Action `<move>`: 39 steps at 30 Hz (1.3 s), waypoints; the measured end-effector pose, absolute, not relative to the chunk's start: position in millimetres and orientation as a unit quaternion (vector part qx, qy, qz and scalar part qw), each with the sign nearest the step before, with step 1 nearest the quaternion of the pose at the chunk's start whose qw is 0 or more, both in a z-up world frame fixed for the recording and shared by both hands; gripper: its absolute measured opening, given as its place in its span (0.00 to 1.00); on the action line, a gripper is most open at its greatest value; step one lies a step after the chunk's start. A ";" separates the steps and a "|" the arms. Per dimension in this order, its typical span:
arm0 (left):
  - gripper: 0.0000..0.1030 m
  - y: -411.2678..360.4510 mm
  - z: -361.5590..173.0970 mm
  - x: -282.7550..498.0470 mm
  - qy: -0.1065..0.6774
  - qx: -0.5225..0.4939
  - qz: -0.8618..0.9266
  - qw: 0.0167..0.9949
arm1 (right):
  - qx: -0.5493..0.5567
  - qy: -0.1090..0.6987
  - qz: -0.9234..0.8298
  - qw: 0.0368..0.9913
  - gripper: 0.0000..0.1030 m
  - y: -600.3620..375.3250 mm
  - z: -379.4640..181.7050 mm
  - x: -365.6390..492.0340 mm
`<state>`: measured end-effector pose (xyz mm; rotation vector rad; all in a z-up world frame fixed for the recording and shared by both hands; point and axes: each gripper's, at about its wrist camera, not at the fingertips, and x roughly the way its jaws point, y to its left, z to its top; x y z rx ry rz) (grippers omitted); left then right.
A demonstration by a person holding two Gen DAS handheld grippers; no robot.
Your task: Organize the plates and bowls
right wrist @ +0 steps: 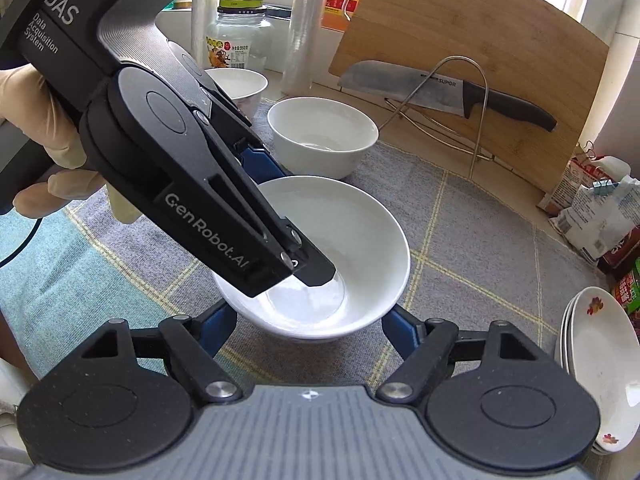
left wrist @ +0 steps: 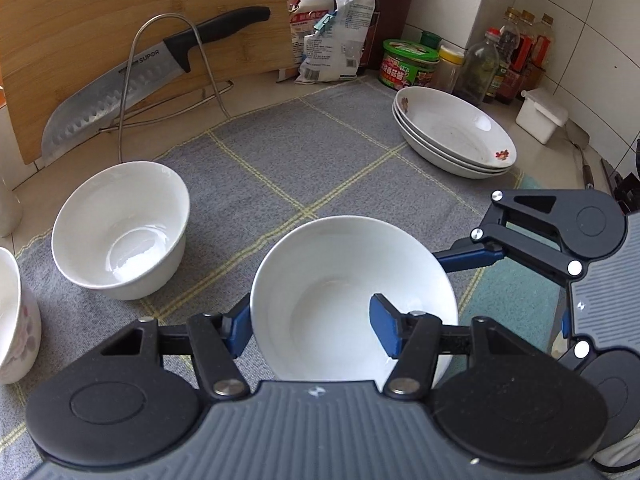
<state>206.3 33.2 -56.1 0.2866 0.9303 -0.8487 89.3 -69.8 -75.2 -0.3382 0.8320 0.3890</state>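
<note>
Nearest my left camera is the left claw [left wrist: 312, 330], pinching the wall of the white bowl [left wrist: 340, 280]: one blue finger [left wrist: 386, 330] sits inside the cavity, the other presses the outer wall, with the rim between them. From my right camera I see the right claw [right wrist: 308, 326] clamped across the same bowl lower down, its blue fingers [right wrist: 218, 326] pressing opposite sides of the outer wall near the foot. Both claws therefore grip one bowl, which sits upright, mouth up, slightly tilted toward the left claw's side; being round, it has no long axis I can name. I cannot tell whether its foot touches the grey checked cloth [left wrist: 320, 148] that covers the desk or hangs just above it, because my own claws hide the base. Beyond it a second white bowl [left wrist: 120, 228] stands upright on the cloth, well apart. A stack of shallow flowered plates [left wrist: 456, 132] rests at the far corner of the cloth, and is cut off at the right edge of my right view. A flower-patterned bowl [left wrist: 16, 320] is cropped at the left edge. A gloved hand [right wrist: 44, 132] holds the left claw's handle. A knife [left wrist: 132, 80] leans on a wooden cutting board [left wrist: 100, 12] behind.
</note>
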 end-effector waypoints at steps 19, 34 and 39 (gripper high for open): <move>0.58 18.9 -67.1 207.7 0.442 0.130 -0.391 0.797 | -0.146 0.417 0.186 0.878 0.81 -83.1 -84.6 94.3; 0.91 29.8 -51.1 193.7 0.389 0.123 -0.367 0.836 | -0.132 0.395 0.192 0.889 1.00 -91.7 -72.0 88.3; 0.92 43.5 -43.5 185.1 0.367 0.117 -0.329 0.862 | -0.133 0.392 0.189 0.891 1.00 -93.6 -65.6 85.0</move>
